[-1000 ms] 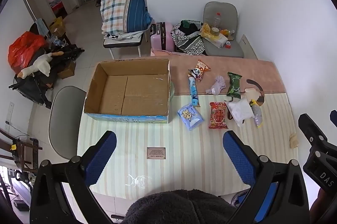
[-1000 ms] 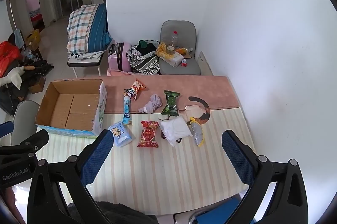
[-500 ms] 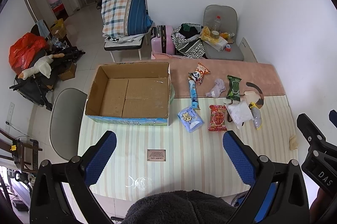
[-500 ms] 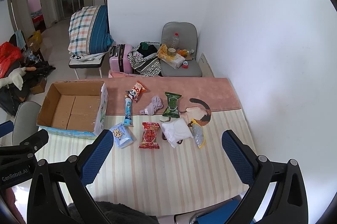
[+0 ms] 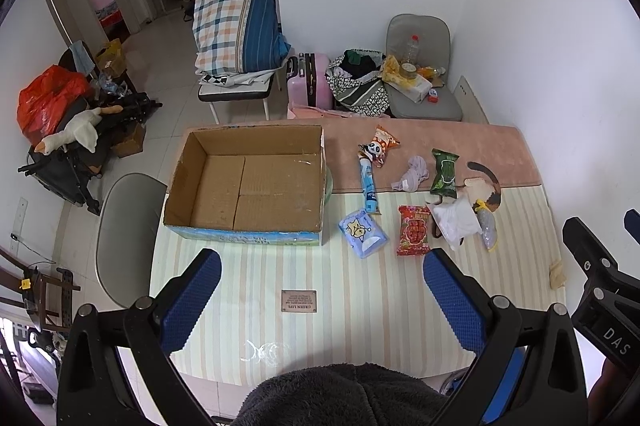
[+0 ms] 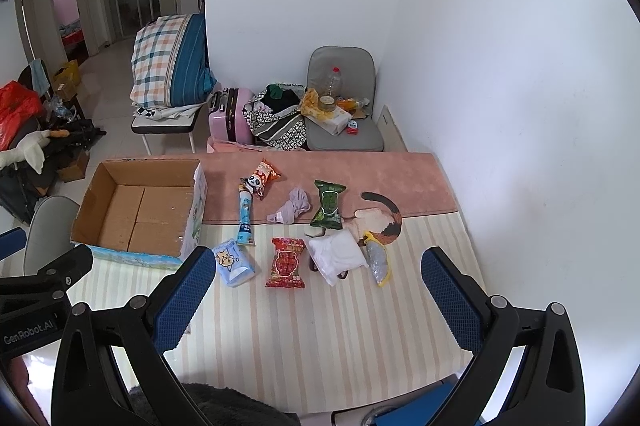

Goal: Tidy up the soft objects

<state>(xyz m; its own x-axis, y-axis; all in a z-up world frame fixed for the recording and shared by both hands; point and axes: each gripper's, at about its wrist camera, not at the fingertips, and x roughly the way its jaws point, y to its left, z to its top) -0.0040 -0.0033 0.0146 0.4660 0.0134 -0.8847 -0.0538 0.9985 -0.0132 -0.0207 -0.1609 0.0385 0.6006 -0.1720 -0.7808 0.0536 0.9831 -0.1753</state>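
An empty cardboard box (image 5: 248,186) (image 6: 140,210) stands on the left of the striped table. To its right lie soft packets: a blue tissue pack (image 5: 362,233) (image 6: 234,262), a red snack bag (image 5: 414,236) (image 6: 287,263), a white pouch (image 5: 456,220) (image 6: 336,256), a green packet (image 5: 444,172) (image 6: 329,204), a lilac cloth (image 5: 412,174) (image 6: 294,210), a blue tube (image 5: 370,184) (image 6: 245,218) and a panda bag (image 5: 378,146) (image 6: 260,180). My left gripper (image 5: 320,290) and right gripper (image 6: 312,286) both hover open above the table's near side, holding nothing.
A cat-shaped mat (image 5: 486,186) and a clear bag with yellow trim (image 6: 378,262) lie at the right. A grey chair (image 5: 124,222) stands left of the table. Behind the table are a cluttered chair (image 6: 344,130), a pink suitcase (image 6: 228,118) and folded bedding (image 5: 240,26).
Both grippers have risen and drawn back slightly, so the table looks a little smaller and lower in view. Nothing on the table has moved.
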